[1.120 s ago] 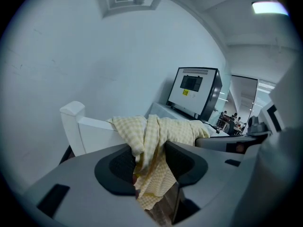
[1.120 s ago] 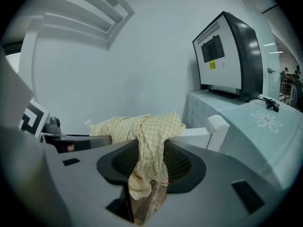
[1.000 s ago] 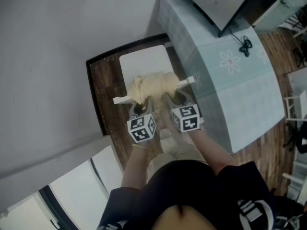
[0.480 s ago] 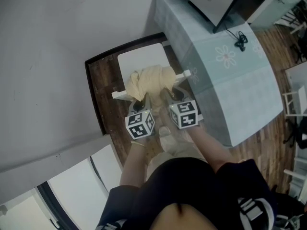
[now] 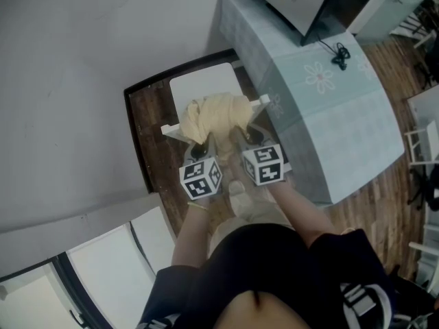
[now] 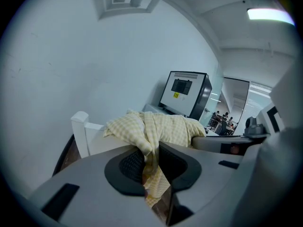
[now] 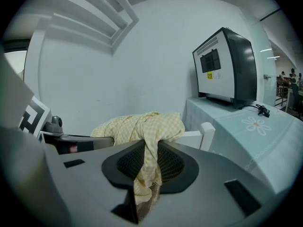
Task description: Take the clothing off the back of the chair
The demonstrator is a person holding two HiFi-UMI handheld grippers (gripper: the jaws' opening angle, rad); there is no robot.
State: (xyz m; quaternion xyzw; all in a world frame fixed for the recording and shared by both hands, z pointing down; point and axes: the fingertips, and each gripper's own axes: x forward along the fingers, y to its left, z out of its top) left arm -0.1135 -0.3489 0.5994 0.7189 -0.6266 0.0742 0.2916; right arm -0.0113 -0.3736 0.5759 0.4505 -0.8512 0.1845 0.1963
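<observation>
Grey wall [image 5: 82,81] behind; clothing [image 5: 212,115] hides most of the chair's top rail [image 5: 170,129].

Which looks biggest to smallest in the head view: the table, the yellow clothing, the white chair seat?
Table: clearly largest.
Yellow clothing and white chair seat: they look about alike, so I won't rank them.

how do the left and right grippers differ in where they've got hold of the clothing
The left gripper pinches the clothing at its wall-side end; the right gripper pinches the end nearer the table. Fabric runs slanted through the left gripper, straight down through the right gripper. Shared: both have just been closing and are shut on folds of the clothing, bunched over the chair back.
</observation>
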